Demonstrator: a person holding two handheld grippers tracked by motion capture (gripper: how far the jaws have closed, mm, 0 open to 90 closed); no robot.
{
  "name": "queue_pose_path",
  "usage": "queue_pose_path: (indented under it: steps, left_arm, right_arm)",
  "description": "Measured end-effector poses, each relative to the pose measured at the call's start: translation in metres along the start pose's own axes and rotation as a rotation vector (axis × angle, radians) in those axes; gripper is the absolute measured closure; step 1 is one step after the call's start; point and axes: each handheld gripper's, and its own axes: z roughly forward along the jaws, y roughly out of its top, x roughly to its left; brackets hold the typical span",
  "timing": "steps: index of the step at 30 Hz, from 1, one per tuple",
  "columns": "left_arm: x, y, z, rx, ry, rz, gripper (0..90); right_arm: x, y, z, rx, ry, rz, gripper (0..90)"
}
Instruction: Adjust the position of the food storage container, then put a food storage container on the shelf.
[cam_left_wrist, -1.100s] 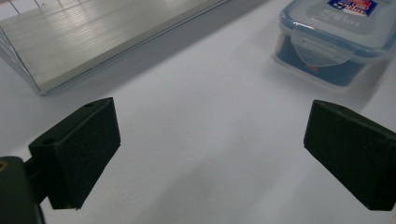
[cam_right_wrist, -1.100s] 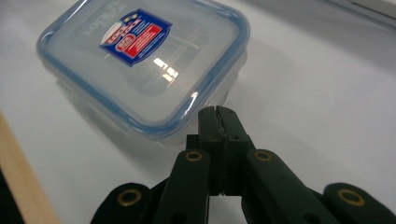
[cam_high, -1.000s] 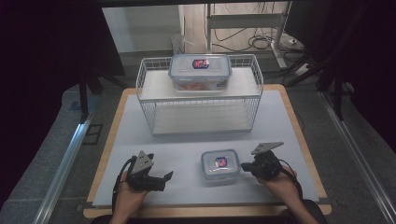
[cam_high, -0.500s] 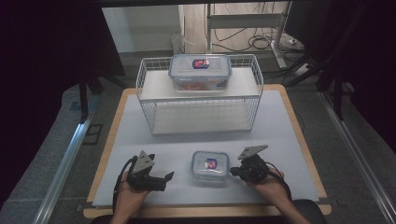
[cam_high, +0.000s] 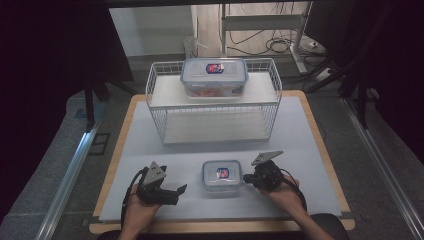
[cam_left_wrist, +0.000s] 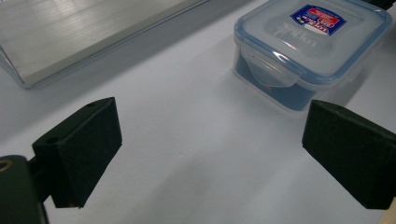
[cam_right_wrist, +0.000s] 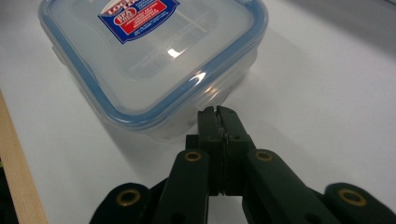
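A small clear container with a blue-rimmed lid and red-blue label (cam_high: 221, 176) (cam_left_wrist: 310, 42) (cam_right_wrist: 149, 51) sits on the white mat near the front edge. At its right side my right gripper (cam_high: 246, 178) (cam_right_wrist: 217, 114) is shut, with its tips against the container's wall just under the lid rim and nothing between them. My left gripper (cam_high: 179, 194) (cam_left_wrist: 210, 154) rests to the left of the container, open and pointing toward it. A stretch of bare mat separates it from the box.
A white wire rack (cam_high: 270, 107) stands at the back of the mat (cam_high: 300, 150), with a larger lidded container (cam_high: 214, 75) on its top shelf. The mat lies on a wooden board (cam_high: 115, 165). Dark floor and cables surround the table.
The right gripper has moved left with the small container in front of it, so the container now lies nearer the left gripper. The left gripper has stayed put.
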Motion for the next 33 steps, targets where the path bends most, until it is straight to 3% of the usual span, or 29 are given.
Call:
queue_pose_path:
  steps: [6, 12, 18, 25, 33]
  left_arm:
    - [0.002, 0.000, -0.001, 0.010, 0.004, -0.016, 5.3]
    - [0.001, -0.002, 0.002, 0.036, 0.034, 0.028, 5.6]
    - [0.001, -0.004, 0.007, 0.079, 0.027, 0.035, 5.1]
    - [0.001, -0.005, 0.009, 0.092, 0.023, 0.028, 4.7]
    - [0.001, -0.001, 0.010, 0.120, 0.005, -0.029, 4.2]
  right_arm:
    - [-0.012, -0.007, -0.010, -0.009, -0.027, -0.002, 69.0]
    - [-0.022, -0.015, -0.016, -0.032, -0.056, -0.031, 47.4]
    - [-0.029, -0.020, -0.013, -0.063, -0.063, -0.042, 26.0]
    - [-0.032, -0.021, -0.011, -0.063, -0.065, -0.034, 21.6]
    - [-0.034, -0.020, -0.014, -0.063, -0.069, -0.019, 23.7]
